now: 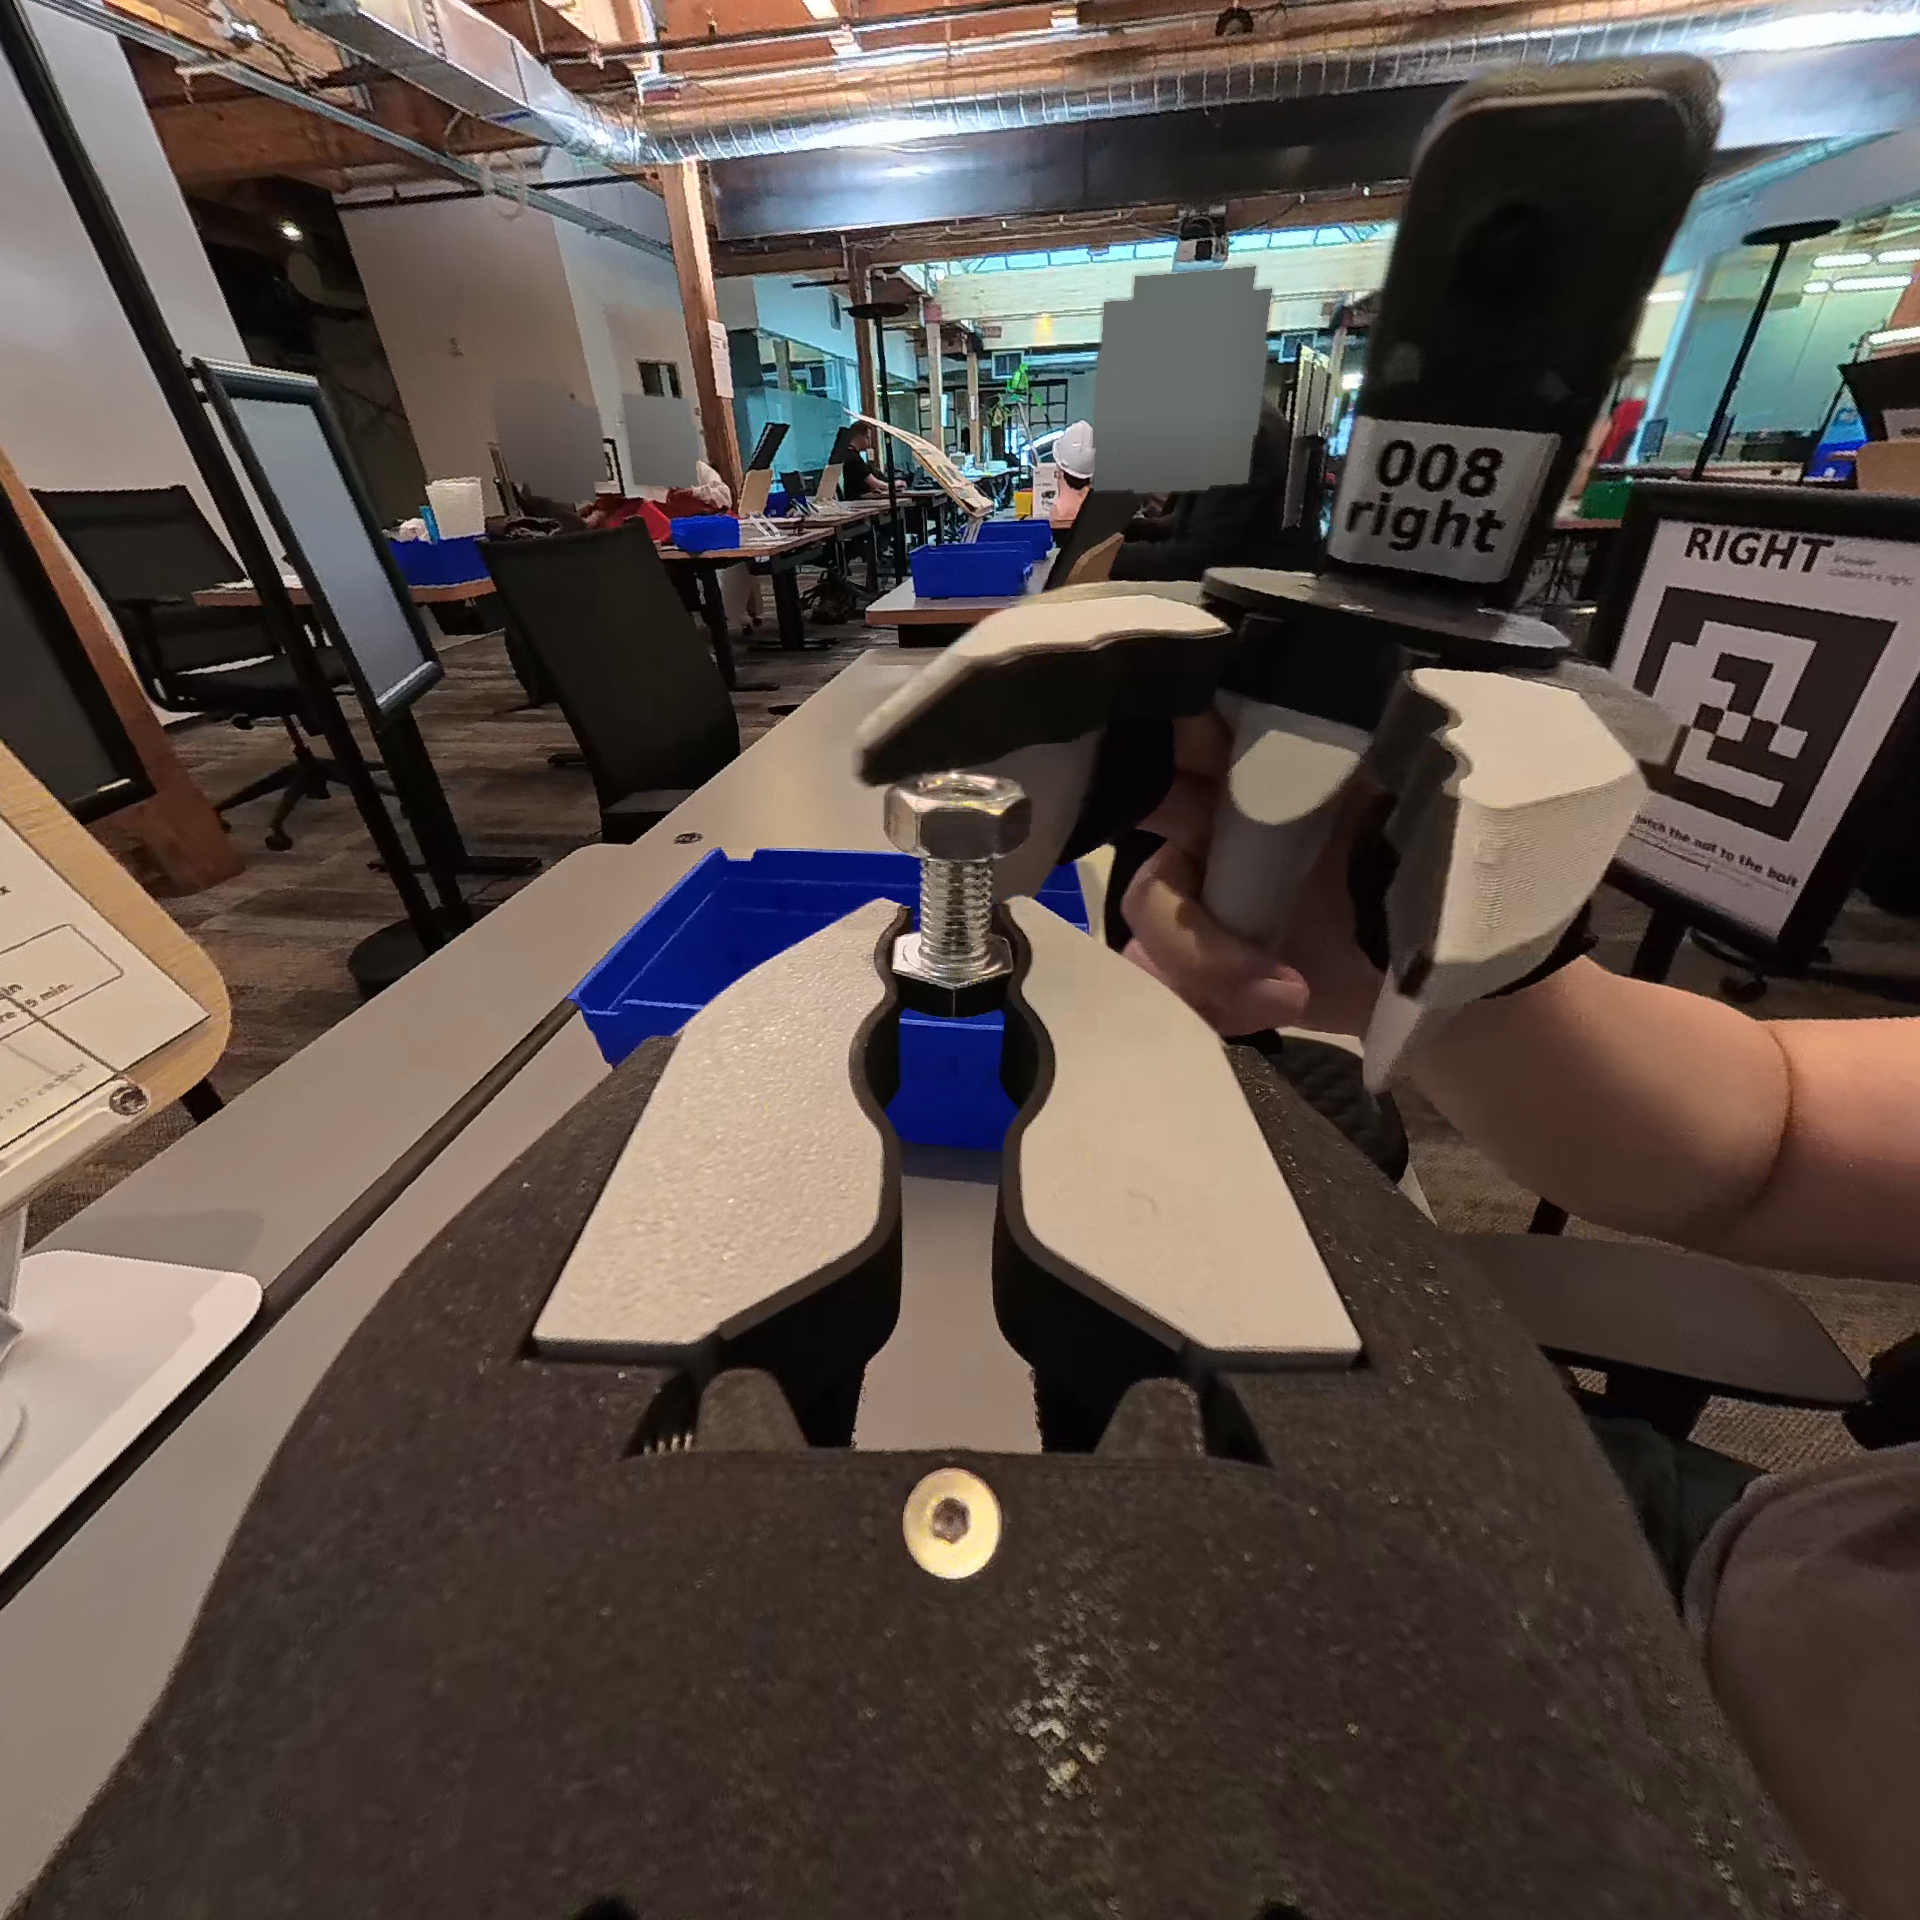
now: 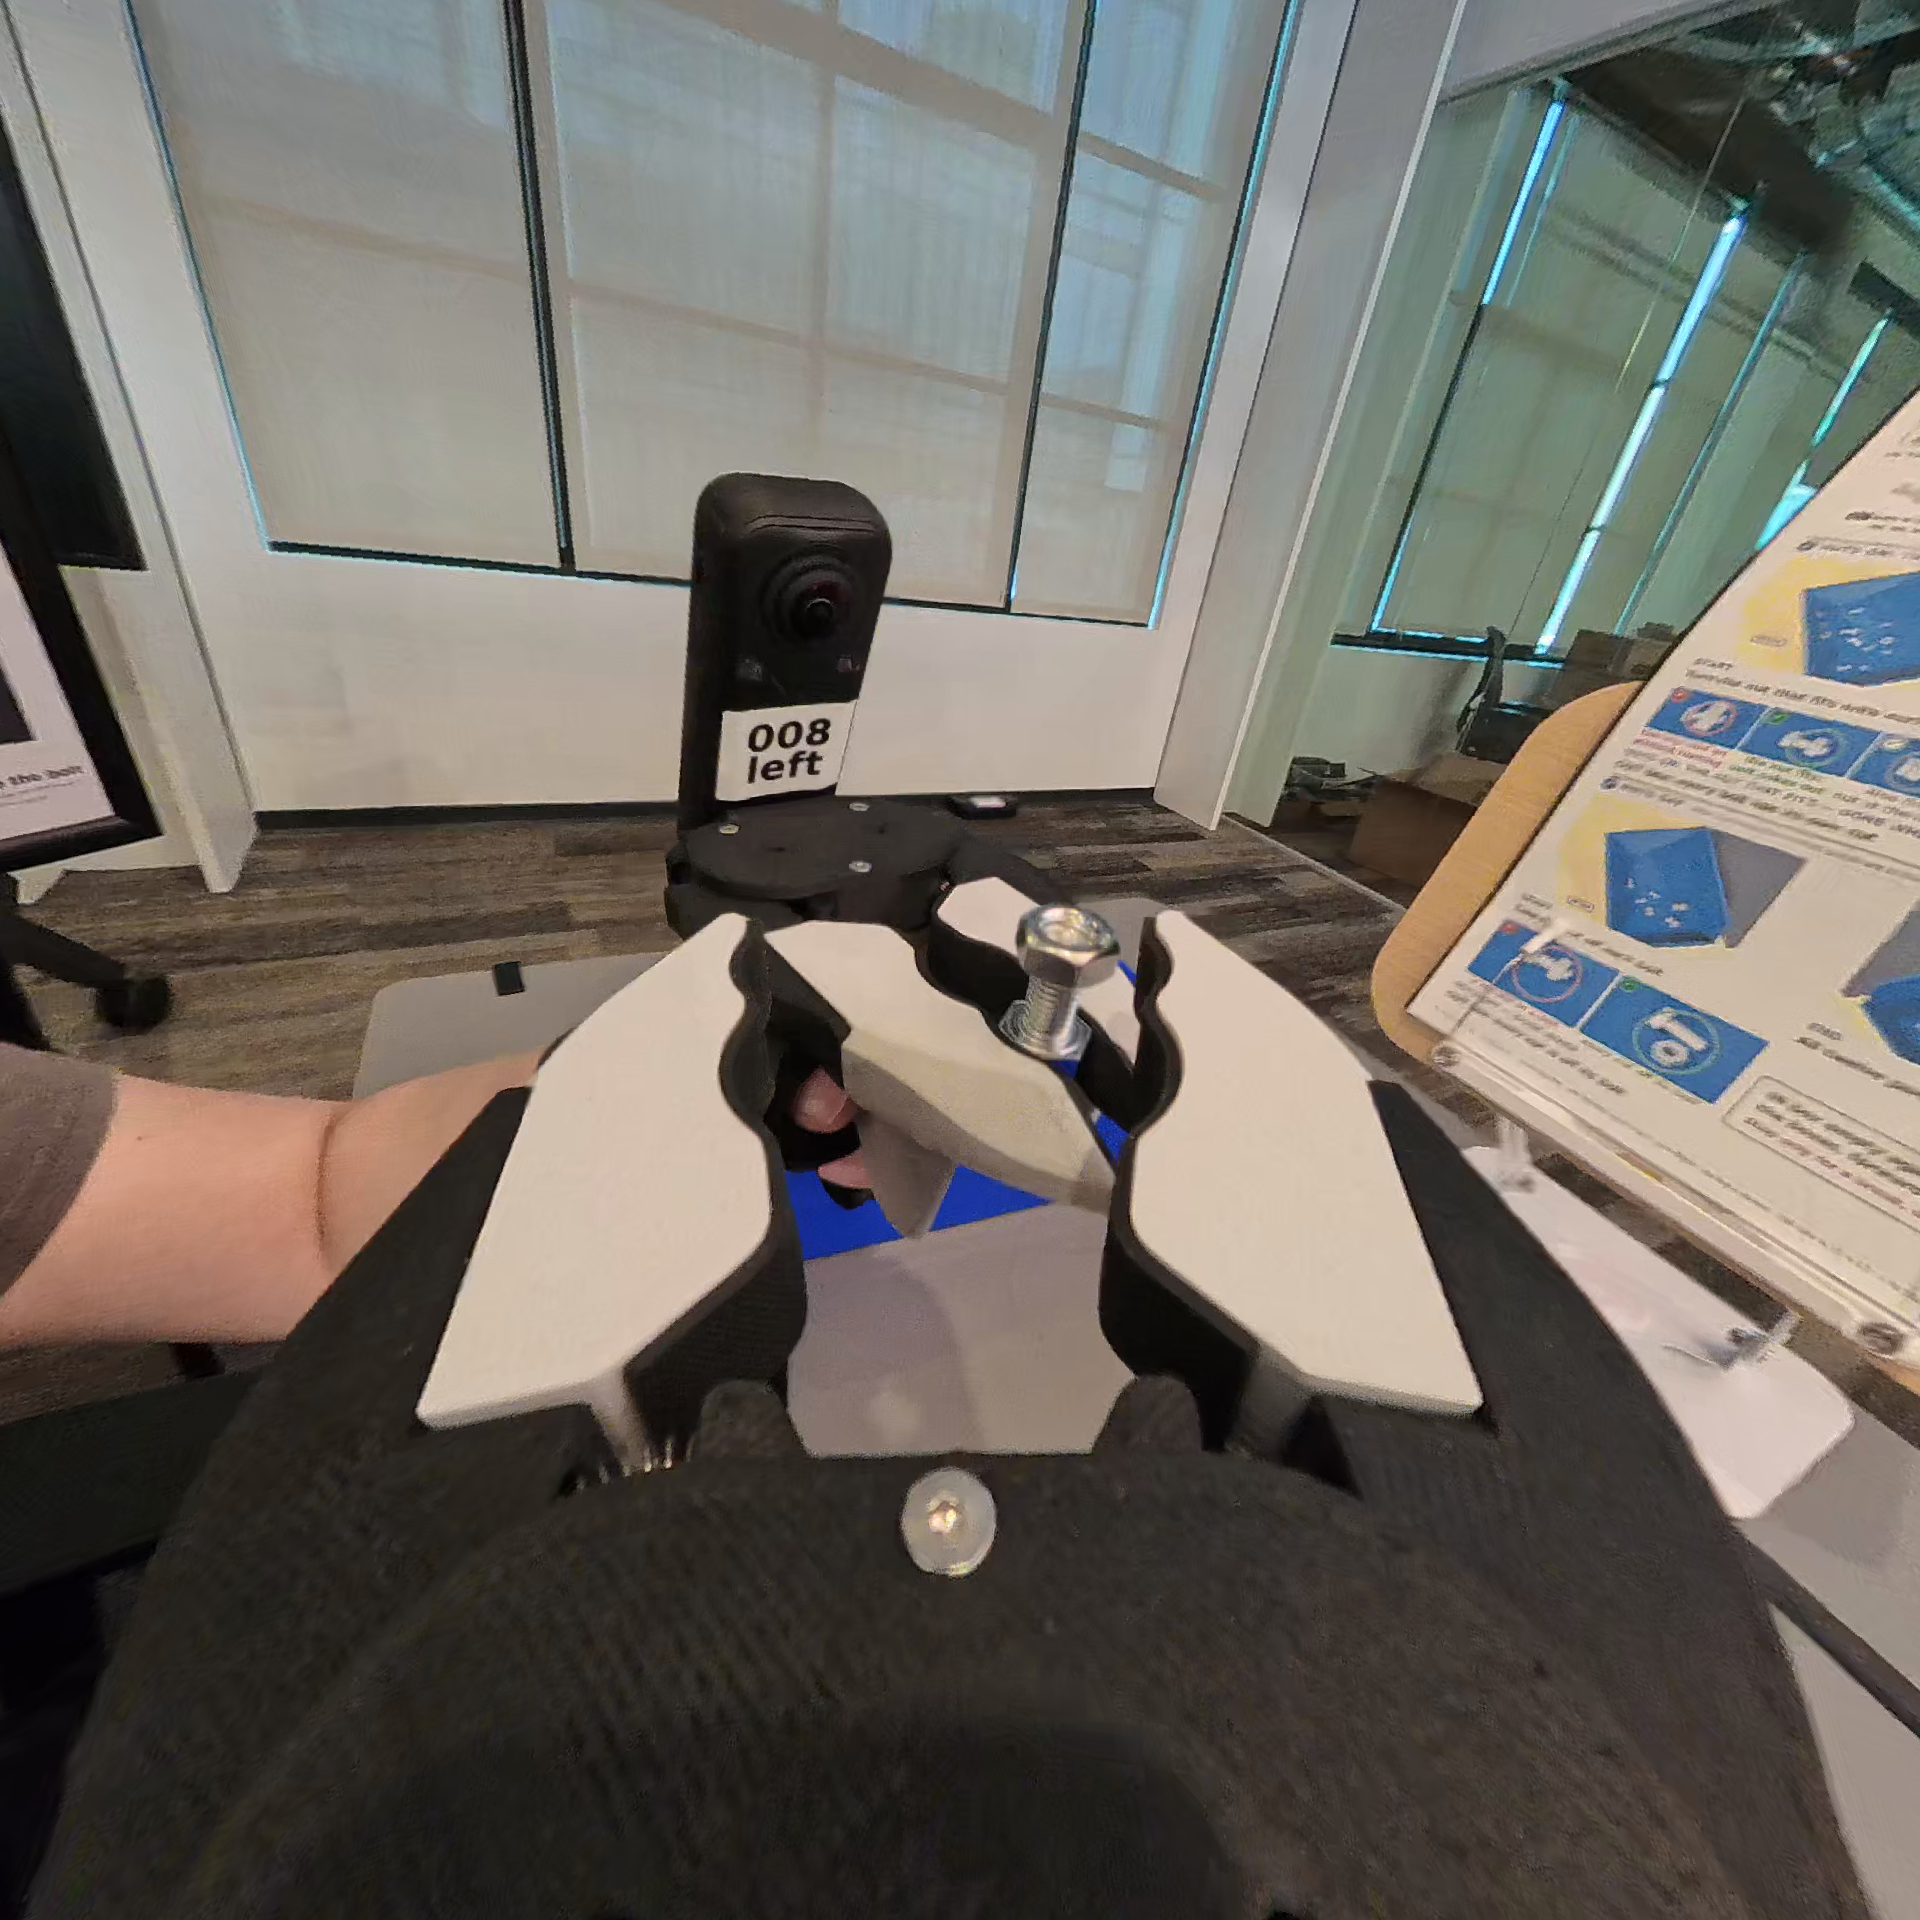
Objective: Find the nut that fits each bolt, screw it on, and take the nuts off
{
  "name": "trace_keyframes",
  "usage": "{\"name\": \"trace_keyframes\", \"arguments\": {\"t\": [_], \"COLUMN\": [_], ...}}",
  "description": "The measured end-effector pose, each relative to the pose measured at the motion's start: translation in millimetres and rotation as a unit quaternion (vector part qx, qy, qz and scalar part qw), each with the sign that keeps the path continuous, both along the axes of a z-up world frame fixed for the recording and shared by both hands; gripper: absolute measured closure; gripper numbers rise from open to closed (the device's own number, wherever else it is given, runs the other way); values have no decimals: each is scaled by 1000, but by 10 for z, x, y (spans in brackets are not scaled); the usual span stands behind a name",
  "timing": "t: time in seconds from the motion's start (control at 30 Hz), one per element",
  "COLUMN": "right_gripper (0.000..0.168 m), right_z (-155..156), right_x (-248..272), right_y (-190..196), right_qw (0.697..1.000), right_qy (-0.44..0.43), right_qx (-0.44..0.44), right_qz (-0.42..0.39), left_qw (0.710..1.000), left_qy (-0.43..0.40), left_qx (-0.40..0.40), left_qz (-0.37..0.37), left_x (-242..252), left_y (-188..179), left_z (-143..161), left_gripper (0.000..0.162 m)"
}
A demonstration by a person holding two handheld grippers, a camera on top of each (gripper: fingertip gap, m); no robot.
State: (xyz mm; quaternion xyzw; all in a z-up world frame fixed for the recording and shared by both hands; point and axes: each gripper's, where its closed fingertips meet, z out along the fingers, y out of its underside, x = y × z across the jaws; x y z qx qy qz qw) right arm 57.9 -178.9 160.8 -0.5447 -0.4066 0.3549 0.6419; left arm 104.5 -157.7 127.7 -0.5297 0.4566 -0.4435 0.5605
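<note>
The bolt (image 1: 958,914) stands upright, its head clamped between the narrow fingers of the left gripper (image 1: 953,971) above the blue bin (image 1: 665,966). A nut (image 1: 957,819) sits at the thread's top. The right gripper (image 2: 951,1049) hangs wide open around it, so either threading on or removal appears partly done.

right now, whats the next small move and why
Probably close the right gripper on the nut and turn it. The left gripper clamps the bolt upright by its head, the nut sits at the thread's top, and the right fingers stand open around it.
</note>
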Motion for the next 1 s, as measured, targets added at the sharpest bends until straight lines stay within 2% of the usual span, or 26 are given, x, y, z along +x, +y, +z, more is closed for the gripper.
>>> {"name": "trace_keyframes", "arguments": {"t": [0.13, 0.3, 0.43, 0.6, 1.0], "right_gripper": [94, 97, 94, 84, 87], "right_z": [-30, -27, -8, -40, -96], "right_x": [-82, 25, -4, -175, -167], "right_y": [-11, -75, 26, 70, 41], "right_qw": [1000, 1000, 1000, 999, 999], "right_qy": [-4, 5, 4, -7, -35], "right_qx": [-11, -4, -5, -30, -8], "right_qz": [10, -3, -6, 12, -4], "left_qw": [1000, 1000, 1000, 1000, 1000], "left_qy": [1, -9, -4, -1, 8], "left_qx": [0, -11, -1, 6, 6], "left_qz": [5, 8, -3, -8, 12], "left_x": [1, -39, 8, 35, 30], "left_y": [18, 59, -13, -47, 19], "left_z": [-6, 22, 13, 4, -26], "left_gripper": [148, 148, 148, 148, 148]}}
